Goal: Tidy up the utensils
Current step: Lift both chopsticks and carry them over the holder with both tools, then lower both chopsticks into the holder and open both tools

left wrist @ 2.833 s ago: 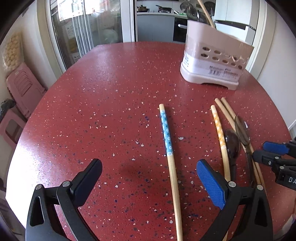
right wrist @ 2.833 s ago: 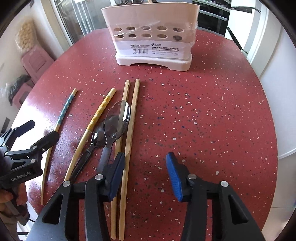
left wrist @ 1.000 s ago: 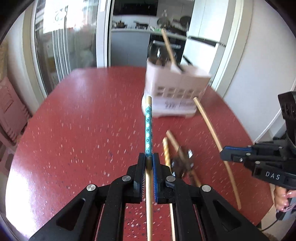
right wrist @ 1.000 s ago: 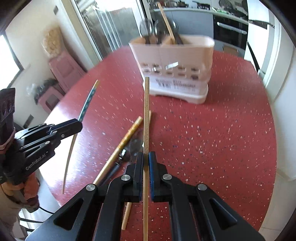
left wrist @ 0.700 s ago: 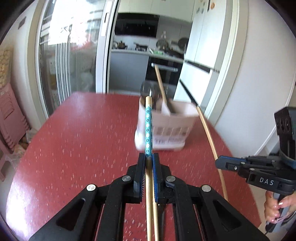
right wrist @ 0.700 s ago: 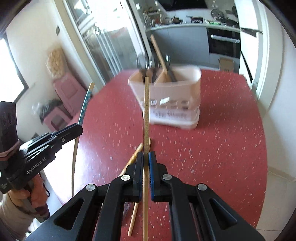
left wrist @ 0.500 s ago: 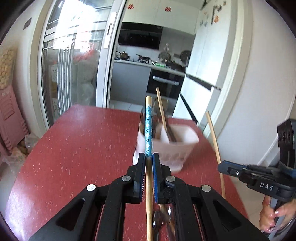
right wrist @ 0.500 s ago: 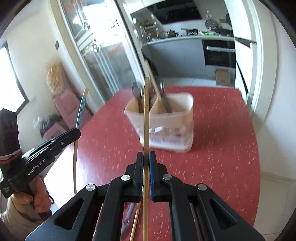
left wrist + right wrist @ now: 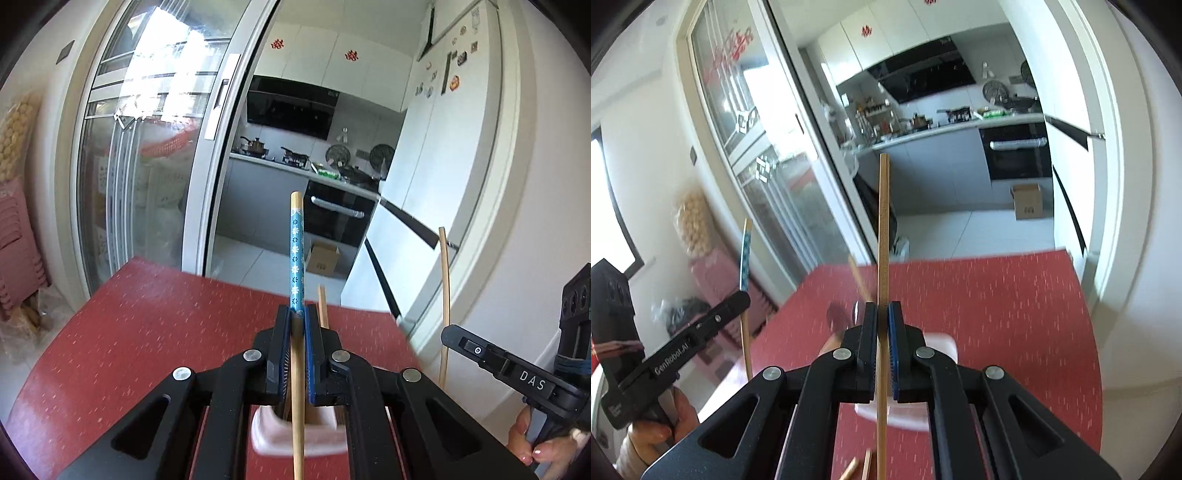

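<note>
Both of your hands have risen since 1 second ago, and the red surface (image 9: pixel 147 332) that filled the earlier views now sits low in the frame, with the kitchen doorway taking up most of each picture. Your left hand-held gripper (image 9: pixel 296 325) is pinching the blue-patterned chopstick (image 9: pixel 296 254), whose decorated end stands up and forward past the pads while its bare wooden shaft runs back down between the arms. Your right hand-held gripper (image 9: pixel 882 321) is pressed tight on the plain bamboo chopstick (image 9: pixel 882 221), which stands nearly upright in the same way. That means 2 chopsticks are off the surface and lifted; my reading is that you are carrying them over the pink utensil holder (image 9: pixel 273 437) so they can be dropped in. In both wrist views the holder lies low, directly beneath and just beyond the closed pads, partly hidden by the gripper arms and blurred by motion. A wooden utensil (image 9: pixel 323 306) already stands in it. At least 2 more wooden ends (image 9: pixel 866 469) remain on the surface at the bottom of the right view.
</note>
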`<state>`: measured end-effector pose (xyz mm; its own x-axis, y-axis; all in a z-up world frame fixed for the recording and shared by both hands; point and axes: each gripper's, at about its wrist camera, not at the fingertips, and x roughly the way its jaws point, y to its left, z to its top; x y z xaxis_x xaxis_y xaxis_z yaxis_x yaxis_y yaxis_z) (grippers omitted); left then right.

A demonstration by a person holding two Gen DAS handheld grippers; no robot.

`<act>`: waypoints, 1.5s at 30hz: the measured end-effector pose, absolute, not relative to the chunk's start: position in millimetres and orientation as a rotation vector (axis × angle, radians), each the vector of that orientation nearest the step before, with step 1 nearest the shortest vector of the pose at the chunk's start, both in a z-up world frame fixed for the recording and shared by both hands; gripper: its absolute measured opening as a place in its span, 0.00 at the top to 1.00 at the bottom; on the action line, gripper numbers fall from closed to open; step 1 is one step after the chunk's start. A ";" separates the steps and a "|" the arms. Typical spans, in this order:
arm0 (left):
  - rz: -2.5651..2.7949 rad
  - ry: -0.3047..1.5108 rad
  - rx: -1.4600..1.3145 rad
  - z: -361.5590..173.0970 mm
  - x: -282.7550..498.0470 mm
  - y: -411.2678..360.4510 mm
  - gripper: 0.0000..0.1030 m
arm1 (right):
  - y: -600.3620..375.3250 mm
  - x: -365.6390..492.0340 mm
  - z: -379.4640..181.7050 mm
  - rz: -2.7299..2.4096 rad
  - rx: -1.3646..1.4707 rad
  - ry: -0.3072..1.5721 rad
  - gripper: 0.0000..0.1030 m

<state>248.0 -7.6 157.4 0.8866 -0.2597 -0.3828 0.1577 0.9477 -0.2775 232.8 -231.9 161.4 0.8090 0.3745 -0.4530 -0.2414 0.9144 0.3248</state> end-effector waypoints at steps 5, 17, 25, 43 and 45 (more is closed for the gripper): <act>-0.207 0.396 -0.254 155.8 275.0 -15.4 0.64 | -225.7 259.6 168.8 0.311 0.232 0.456 0.94; -0.215 0.320 -0.238 141.8 315.3 -32.0 0.64 | -204.9 298.0 133.9 0.256 0.093 0.375 0.94; -0.175 0.280 -0.209 117.7 321.5 -38.4 0.64 | -193.2 304.7 109.3 0.253 0.008 0.351 0.94; -0.131 0.353 -0.093 82.0 289.5 -51.9 0.64 | -185.4 284.1 63.4 0.273 -0.074 0.421 0.94; -0.129 0.361 -0.088 81.8 288.4 -50.6 0.64 | -185.6 285.1 61.6 0.280 -0.065 0.438 0.94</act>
